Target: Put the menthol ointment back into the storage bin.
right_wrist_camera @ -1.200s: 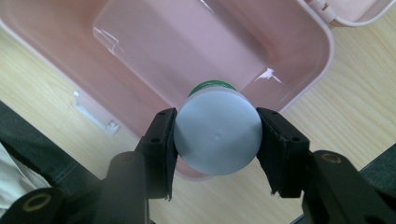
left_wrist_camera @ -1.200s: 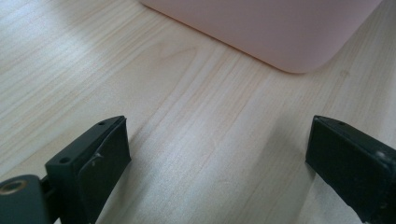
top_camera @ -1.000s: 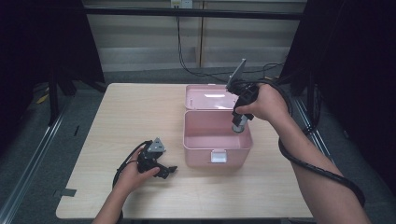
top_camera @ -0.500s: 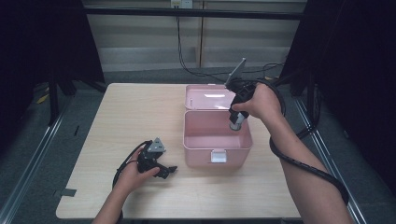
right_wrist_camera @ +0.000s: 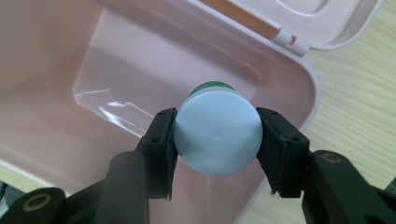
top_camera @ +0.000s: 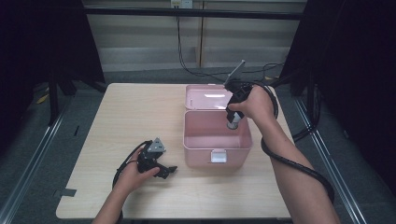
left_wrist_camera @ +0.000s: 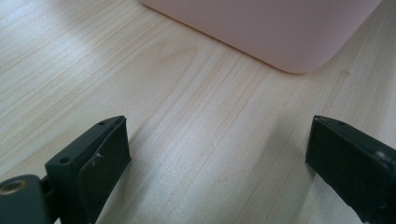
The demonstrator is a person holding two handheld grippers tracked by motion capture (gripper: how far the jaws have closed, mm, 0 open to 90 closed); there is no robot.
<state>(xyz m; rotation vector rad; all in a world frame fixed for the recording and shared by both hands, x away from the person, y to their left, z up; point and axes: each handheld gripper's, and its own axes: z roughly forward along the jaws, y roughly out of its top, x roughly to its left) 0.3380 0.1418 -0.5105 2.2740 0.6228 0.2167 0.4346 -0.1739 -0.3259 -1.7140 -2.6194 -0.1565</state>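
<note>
Counter: pale wood-grain top, bare apart from the box and the tools. Dark curtains to both sides, a light panelled wall behind, cables hanging down it, grey floor with rails along each side.

Pink plastic storage box stands right of centre, lid hinged open and lying flat behind it, a white latch on the front wall. Interior looks empty and glossy in the right gripper view.

Right hand-held gripper points down over the box's back right corner. Its jaws are clamped on the two sides of a small bottle with a pale round cap, green showing beneath. The bottle hangs upright inside the box opening, near the right wall, not yet on the floor of the box as far as can be judged.

Left hand-held gripper rests on the counter in front of the box's left corner, jaws wide apart, nothing between them; the box corner lies ahead of it.

Step in hand, by judgement: setting the bottle down inside. Best done by lowering straight, keeping clear of the right wall, until the base sits flat, and only then letting the jaws part. Releasing high risks a topple.
</note>
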